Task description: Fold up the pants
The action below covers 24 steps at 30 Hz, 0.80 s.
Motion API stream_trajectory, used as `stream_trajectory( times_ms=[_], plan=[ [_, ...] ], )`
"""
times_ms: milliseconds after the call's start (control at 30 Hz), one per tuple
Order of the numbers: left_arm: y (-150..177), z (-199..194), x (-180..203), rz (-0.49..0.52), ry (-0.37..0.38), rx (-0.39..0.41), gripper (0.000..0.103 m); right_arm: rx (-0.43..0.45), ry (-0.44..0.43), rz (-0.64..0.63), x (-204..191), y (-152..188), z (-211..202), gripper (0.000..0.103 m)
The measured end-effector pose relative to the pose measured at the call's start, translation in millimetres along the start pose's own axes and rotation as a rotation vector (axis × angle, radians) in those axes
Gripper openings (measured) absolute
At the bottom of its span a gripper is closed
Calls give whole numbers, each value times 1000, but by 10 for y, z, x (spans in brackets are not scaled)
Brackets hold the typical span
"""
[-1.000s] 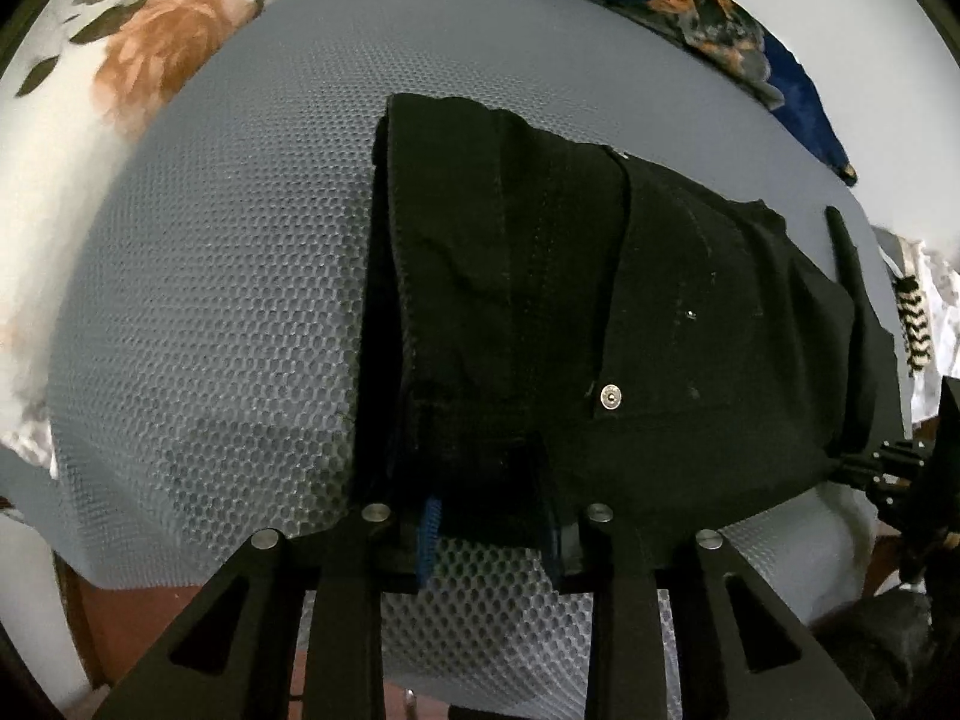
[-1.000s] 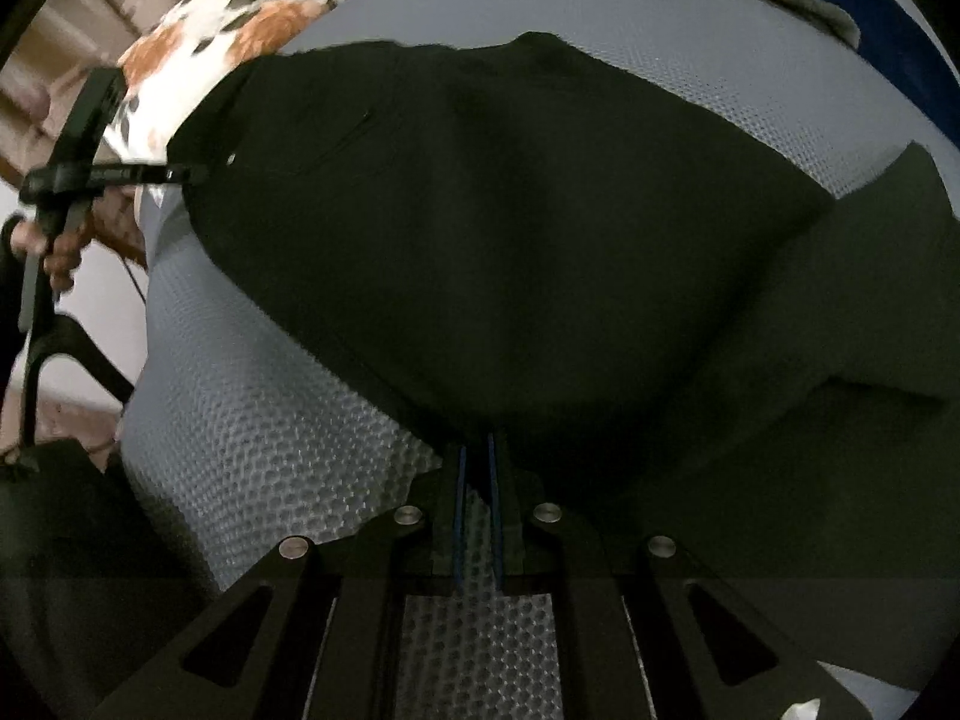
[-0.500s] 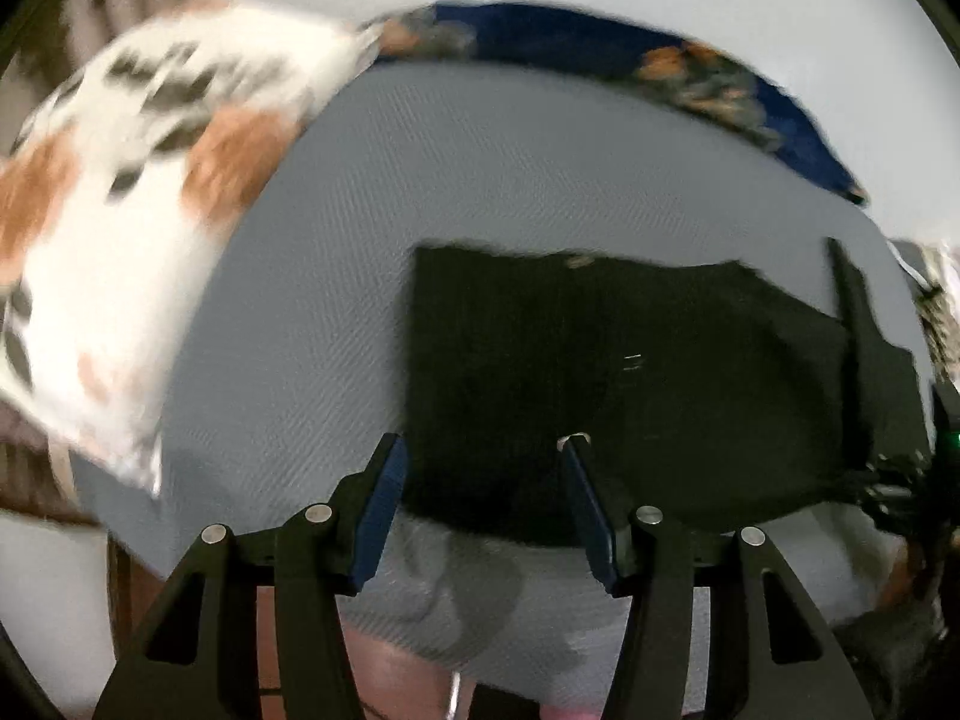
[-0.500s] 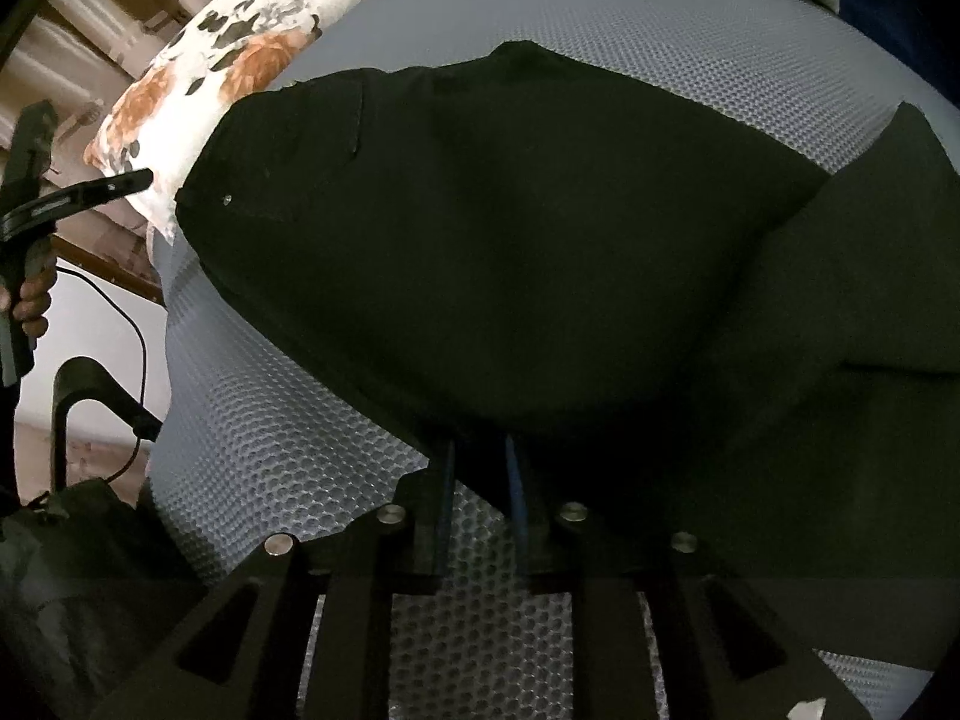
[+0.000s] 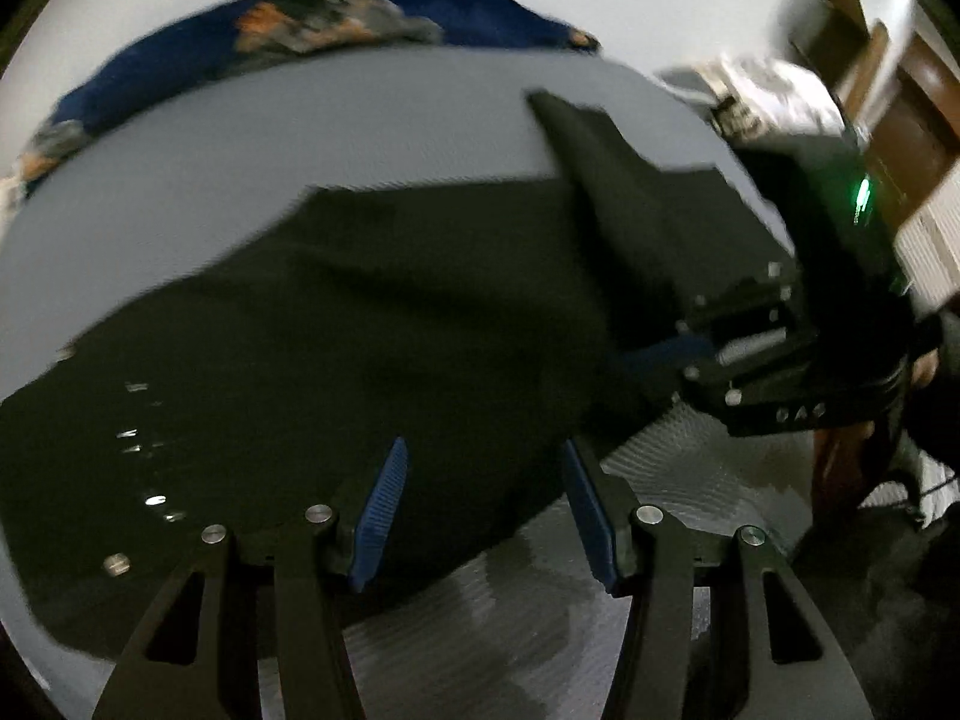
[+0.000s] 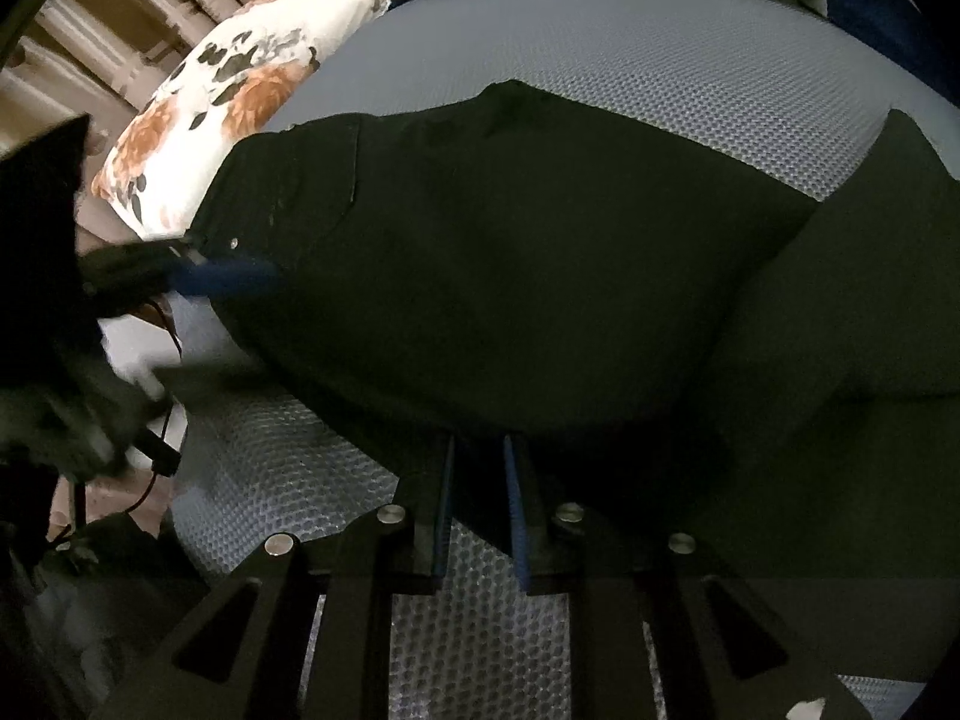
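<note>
Grey honeycomb-mesh bedding (image 6: 660,60) covers the bed, with a floral pillow (image 6: 198,120) at one end and a dark blue flowered cloth (image 5: 372,18) along the far side. Black pants (image 6: 510,252) lie spread across it, already doubled over by the look of the layered edges, with one loose panel (image 5: 600,180) lying on top toward my right.

My left gripper (image 5: 480,504) has just been opening; its jaws stand about half apart above the near edge of the fabric, pressing on nothing, I judge so it can pick a fresh hold. My right gripper (image 6: 480,492) has its jaws narrow and just eased, with the near hem between them. Whether the pads still pinch the cloth I cannot tell; keeping it there would anchor that edge.
</note>
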<state>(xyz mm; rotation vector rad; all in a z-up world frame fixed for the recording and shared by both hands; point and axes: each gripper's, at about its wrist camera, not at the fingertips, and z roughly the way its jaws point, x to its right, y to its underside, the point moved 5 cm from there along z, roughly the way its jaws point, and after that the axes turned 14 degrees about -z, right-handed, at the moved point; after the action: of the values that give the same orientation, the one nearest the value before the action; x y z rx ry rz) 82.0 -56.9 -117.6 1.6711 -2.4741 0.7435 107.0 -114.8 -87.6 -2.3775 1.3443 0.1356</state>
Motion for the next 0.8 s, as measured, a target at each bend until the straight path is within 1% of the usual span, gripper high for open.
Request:
stream_trajectory(
  times_ms=[100,167,200,233,267,300,367,400,467,567,667,733,800],
  plan=[
    [51,213,114,39,-1,-28,55,11,-4,1,15,-7,-18,15],
    [53,323,142,39,-4,-41,55,20,-14,9,32,1,-34,15],
    [48,390,145,27,2,-50,51,31,-14,15,49,0,-56,15],
    [52,433,153,21,7,-58,38,43,-14,26,75,-3,-86,15],
    [57,484,164,23,14,-73,29,56,-19,41,110,-8,-128,16],
    [53,518,176,25,11,-73,21,69,-27,53,166,21,-191,17],
    [37,517,208,34,3,-56,16,110,-34,93,302,32,-332,17],
    [43,511,237,33,1,-49,15,132,-32,120,410,45,-412,17],
    [52,494,258,17,5,-37,14,174,-21,189,680,82,-560,17],
    [54,477,216,-17,24,-35,14,249,1,341,1276,169,-771,18],
    [49,489,228,-39,35,-33,14,291,-2,486,1839,228,-833,18],
    [54,482,225,-58,46,-33,14,319,-10,567,2148,244,-836,18],
    [67,467,213,-75,53,-34,14,349,-35,626,2378,218,-814,19]
  ],
)
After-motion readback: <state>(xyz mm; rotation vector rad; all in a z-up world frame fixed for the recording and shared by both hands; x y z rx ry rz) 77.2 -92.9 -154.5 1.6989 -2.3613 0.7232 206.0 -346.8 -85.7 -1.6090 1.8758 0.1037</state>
